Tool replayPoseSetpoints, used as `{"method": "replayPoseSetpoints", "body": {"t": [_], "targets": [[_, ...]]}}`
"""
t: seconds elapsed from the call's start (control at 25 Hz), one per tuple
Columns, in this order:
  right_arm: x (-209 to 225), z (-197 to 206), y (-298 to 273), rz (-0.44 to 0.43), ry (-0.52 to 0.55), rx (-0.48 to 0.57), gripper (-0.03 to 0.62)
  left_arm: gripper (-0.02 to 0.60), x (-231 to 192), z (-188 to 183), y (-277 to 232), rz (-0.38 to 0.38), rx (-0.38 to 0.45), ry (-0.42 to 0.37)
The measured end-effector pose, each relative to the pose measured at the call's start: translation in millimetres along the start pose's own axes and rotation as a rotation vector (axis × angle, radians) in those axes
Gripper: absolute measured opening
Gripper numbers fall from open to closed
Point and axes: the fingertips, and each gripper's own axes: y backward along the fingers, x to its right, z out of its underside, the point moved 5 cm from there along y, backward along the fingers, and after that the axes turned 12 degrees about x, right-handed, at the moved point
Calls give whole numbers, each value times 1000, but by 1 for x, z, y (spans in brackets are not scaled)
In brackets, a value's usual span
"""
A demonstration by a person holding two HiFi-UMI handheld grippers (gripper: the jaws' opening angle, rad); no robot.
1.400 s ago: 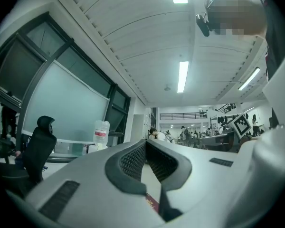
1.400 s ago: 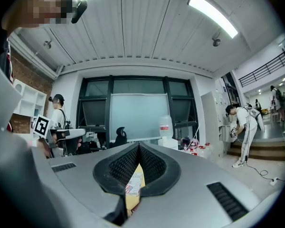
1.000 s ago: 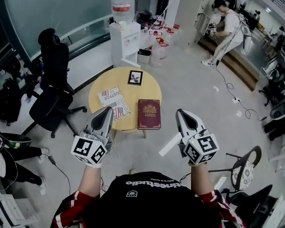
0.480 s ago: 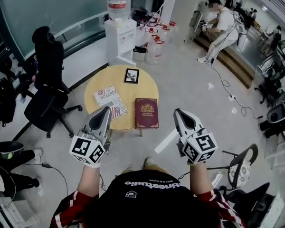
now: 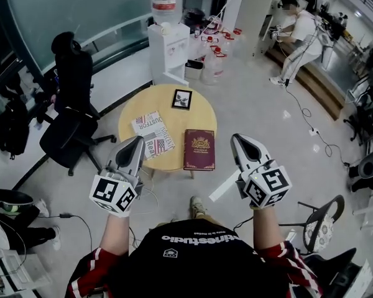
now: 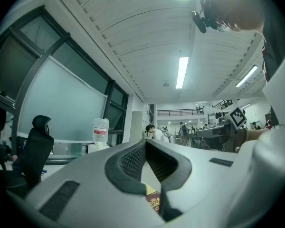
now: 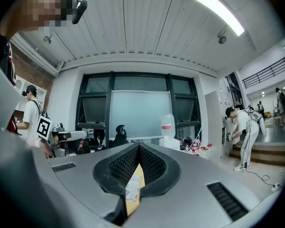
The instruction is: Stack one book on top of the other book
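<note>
The red book (image 5: 199,149) lies flat on the lower right part of the round surface (image 5: 137,113), its long axis running up and down the frame and a short edge towards me. Just beside it on the left lies the thinner white printed book (image 5: 154,134), slanted from upper left to lower right. Neither rests on the other, so the stacking is not yet begun.

My right claw (image 5: 241,143) hangs just right of the red book's lower corner and is the nearer one to it. My left claw (image 5: 135,146) shows at the surface's lower left rim, by the white book's lower end. Both claws are clenched on nothing, their tips meeting.

I judge each book lies ahead of and below its nearer claw, which must first unclench.
</note>
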Motion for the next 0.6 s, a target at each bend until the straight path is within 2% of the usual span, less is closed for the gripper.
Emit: {"method": "replayPoseSetpoints", "body": {"t": [0.16, 0.4, 0.6], "targets": [[2, 7, -4, 12, -15, -11, 37, 15, -1, 3, 2, -6, -5, 7], [-2, 17, -11, 3, -11, -37, 164, 15, -1, 8, 3, -1, -10, 11], [0, 28, -12, 8, -25, -63, 195, 15, 0, 12, 4, 12, -15, 18]]}}
